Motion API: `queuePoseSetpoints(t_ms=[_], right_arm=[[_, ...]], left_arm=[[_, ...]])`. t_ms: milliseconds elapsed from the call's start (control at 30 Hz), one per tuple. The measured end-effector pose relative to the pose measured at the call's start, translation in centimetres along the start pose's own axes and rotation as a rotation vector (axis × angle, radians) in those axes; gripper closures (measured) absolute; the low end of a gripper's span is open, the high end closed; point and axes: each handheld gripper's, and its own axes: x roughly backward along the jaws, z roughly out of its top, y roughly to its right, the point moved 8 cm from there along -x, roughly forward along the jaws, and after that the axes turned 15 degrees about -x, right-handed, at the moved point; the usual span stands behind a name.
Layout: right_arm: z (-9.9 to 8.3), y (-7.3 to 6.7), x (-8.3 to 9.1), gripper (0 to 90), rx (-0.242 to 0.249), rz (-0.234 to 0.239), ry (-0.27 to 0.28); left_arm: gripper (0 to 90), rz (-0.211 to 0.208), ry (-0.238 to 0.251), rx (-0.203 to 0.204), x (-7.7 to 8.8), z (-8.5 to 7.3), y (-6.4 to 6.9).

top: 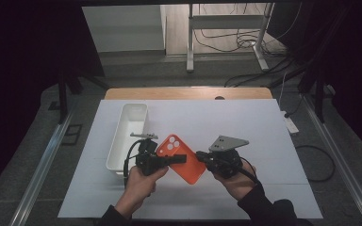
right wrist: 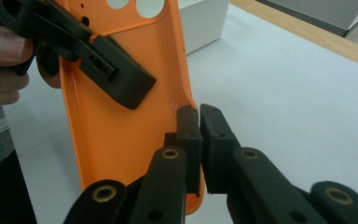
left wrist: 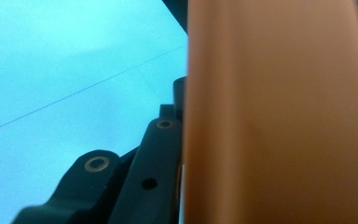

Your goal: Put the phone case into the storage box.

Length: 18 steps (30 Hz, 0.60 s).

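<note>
An orange phone case (top: 181, 157) is held above the white counter (top: 245, 127), between the two hands, just right of a white bin (top: 128, 134). In the high view its camera cut-outs lie at the upper left and its long axis runs down to the lower right. In the right gripper view the case (right wrist: 121, 116) stands nearly upright, its textured inner face turned to the camera and two round openings at the top edge.

The left tongs (top: 178, 158) are clamped on the case: in the right gripper view one black jaw lies flat across the inner face, reaching in from the upper left, with the left hand (right wrist: 4, 60) behind it. In the left gripper view the case (left wrist: 279, 112) appears as a blurred orange band pressed against the jaw on the right of that view.

The right tongs (right wrist: 199, 140) are closed on the case's side wall near its lower corner; the rim is seen between the two pads with almost no gap. In the high view the right tongs (top: 201, 156) meet the case's right edge, the grey plate (top: 228, 142) above them, and the right hand (top: 238, 179) below.

The bin stands on the counter at the left, lengthwise away from the person. A wooden edge (top: 188, 92) borders the counter's far side.
</note>
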Motion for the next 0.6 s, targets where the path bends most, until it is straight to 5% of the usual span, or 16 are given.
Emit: queuePoseSetpoints(t_ms=[433, 467, 600], right_arm=[[0.11, 0.59, 0.21, 56.7, -0.046, 0.013, 0.007], [0.12, 0.81, 0.28, 46.0, -0.062, 0.019, 0.001], [-0.16, 0.98, 0.29, 32.7, -0.072, 0.039, -0.02]], left_arm=[[87.3, 0.028, -0.009, -0.026, 0.29, -0.13, -0.28], [87.3, 0.028, -0.012, -0.024, 0.47, -0.23, -0.39], [87.2, 0.029, -0.014, -0.032, 0.82, -0.41, -0.56]])
